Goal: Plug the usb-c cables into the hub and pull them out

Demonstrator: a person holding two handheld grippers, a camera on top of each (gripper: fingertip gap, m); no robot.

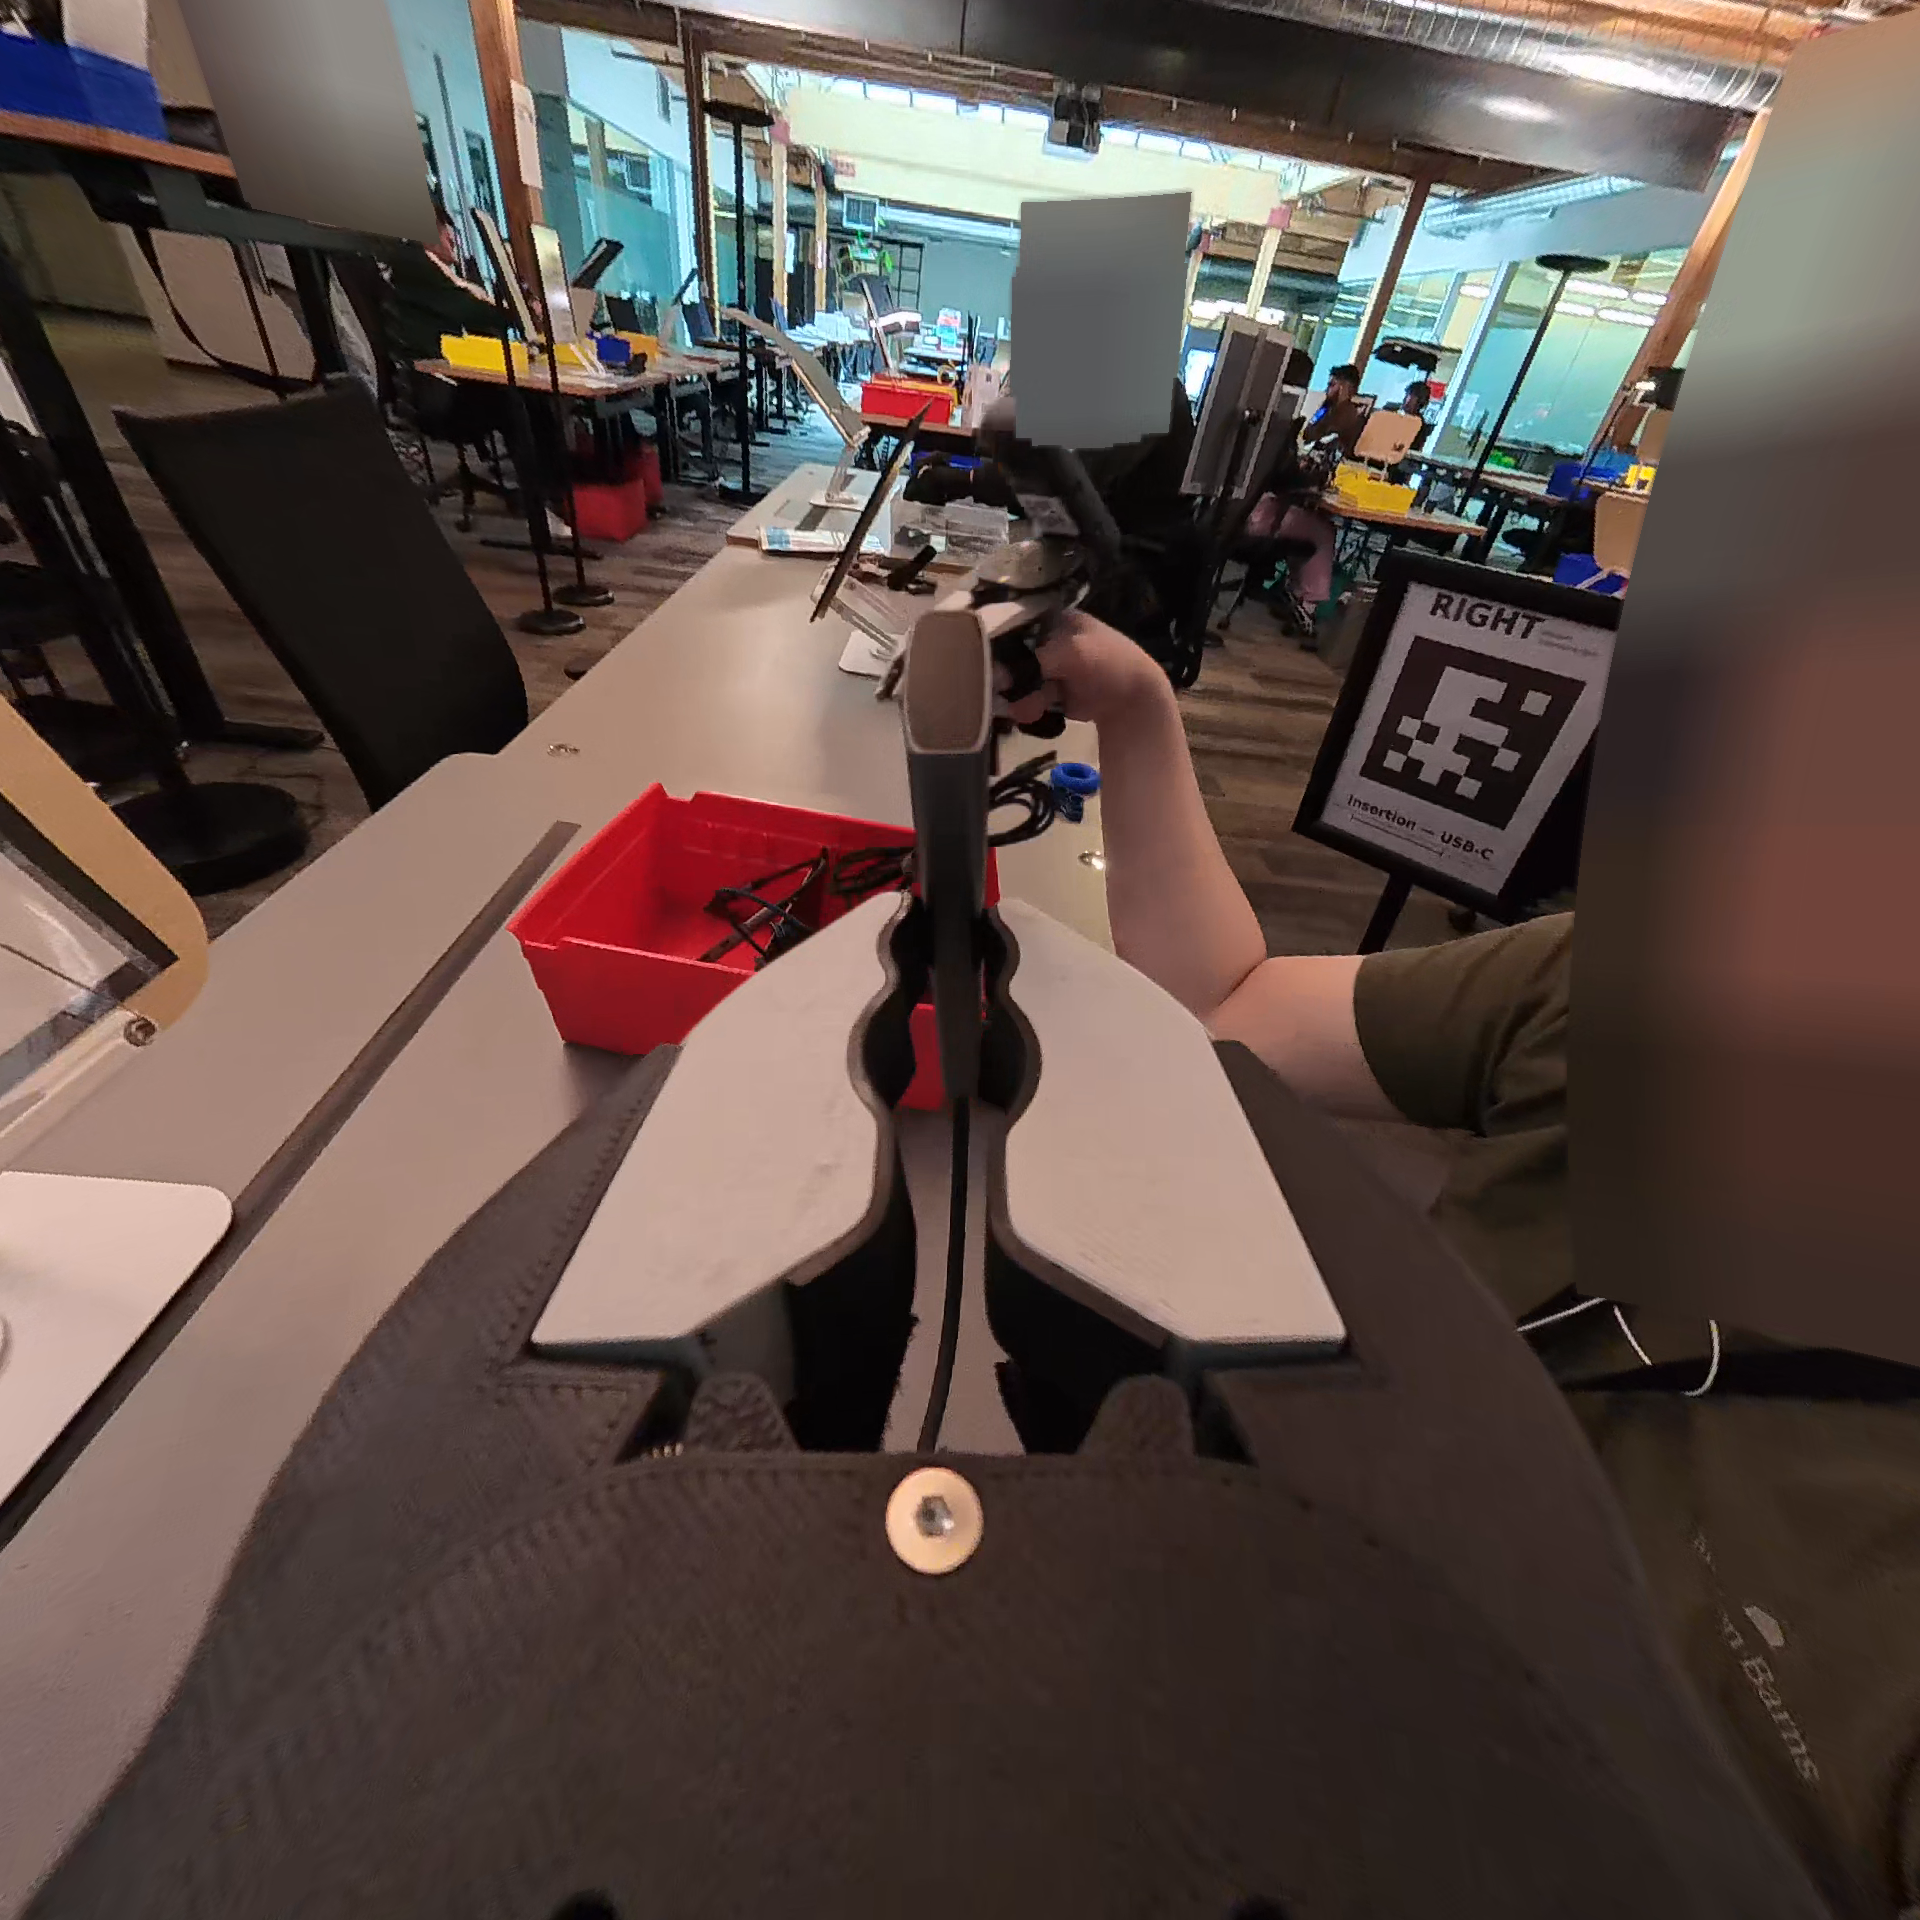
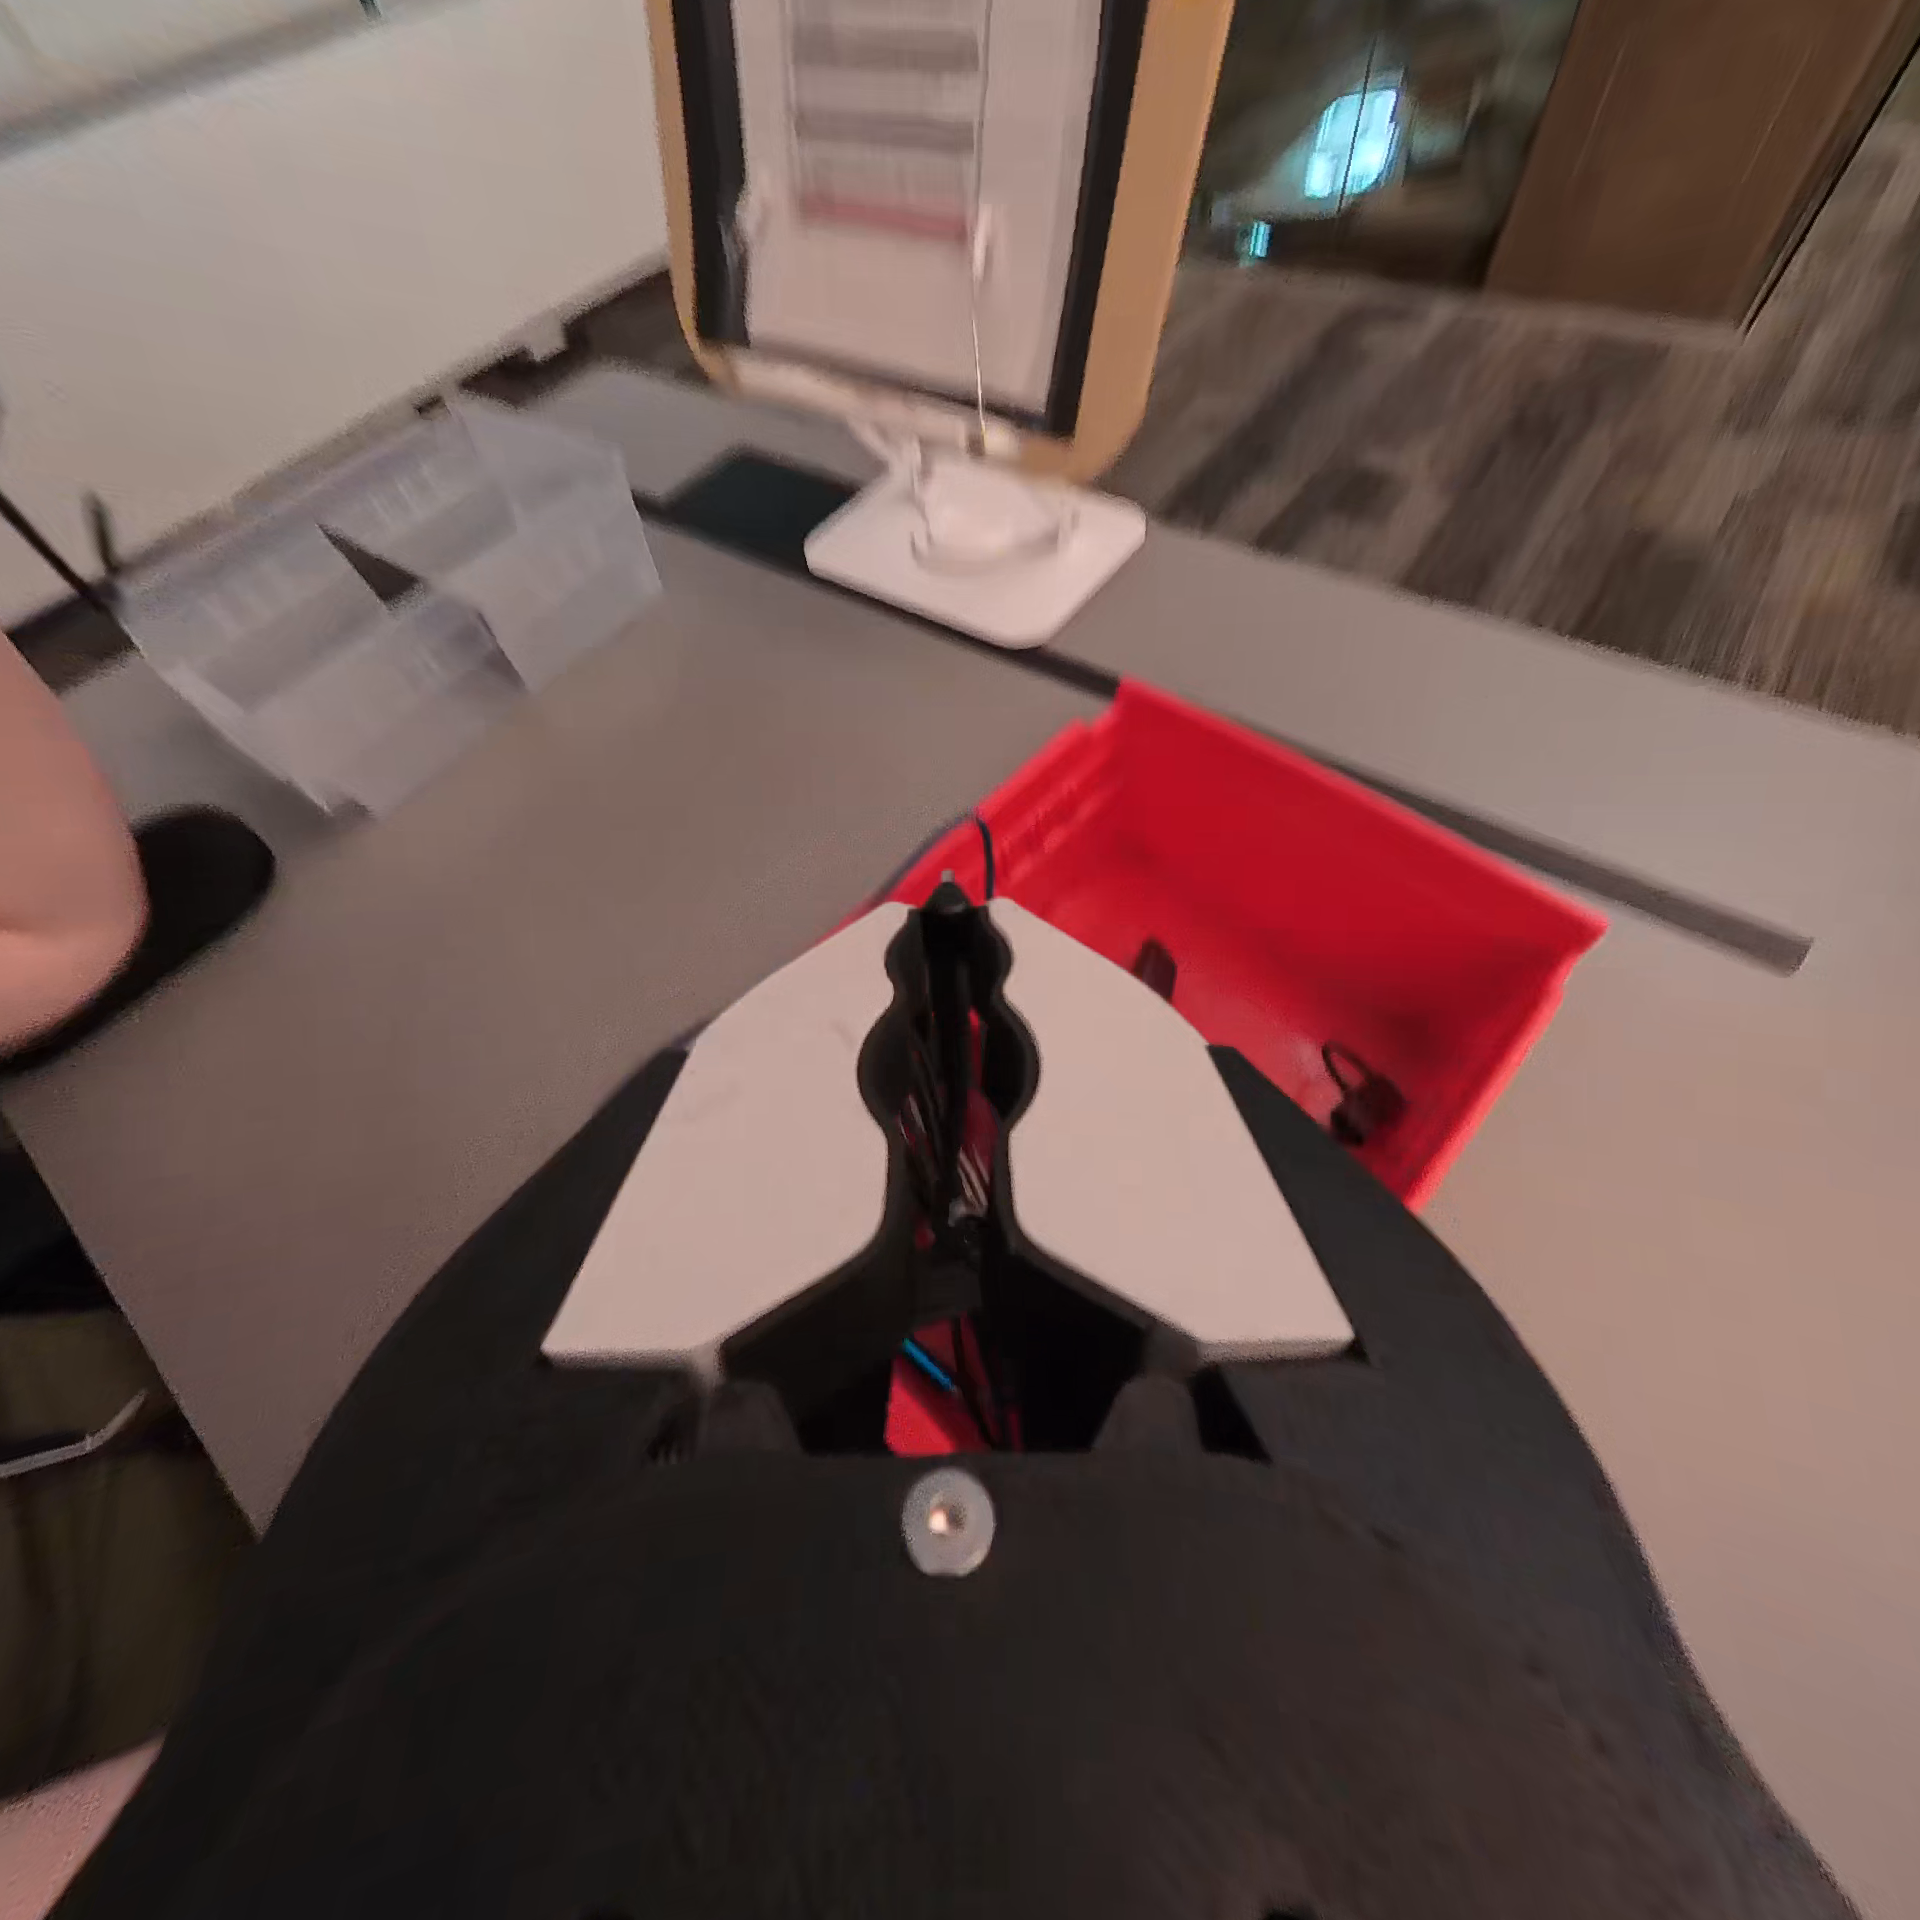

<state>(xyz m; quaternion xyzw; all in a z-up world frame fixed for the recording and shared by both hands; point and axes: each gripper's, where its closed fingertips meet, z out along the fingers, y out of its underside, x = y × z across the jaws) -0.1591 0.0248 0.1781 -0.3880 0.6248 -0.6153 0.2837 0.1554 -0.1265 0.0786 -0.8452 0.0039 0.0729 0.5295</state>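
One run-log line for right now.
left gripper: shut on hub | right gripper: shut on cable | red bin: beneath | not plugged

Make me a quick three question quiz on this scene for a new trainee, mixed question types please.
1. True or false: the left gripper is shut on the grey hub, holding it upright above the table.
2. Multiple choice: what colour is the bin with loose cables in it? A) blue B) red C) yellow
3. Short answer: what is clamped in the right gripper?

Key
1. True; the hub's own cord hangs down between the fingers.
2. B
3. A black cable; its tip pokes out past the fingertips, over the bin's near edge.
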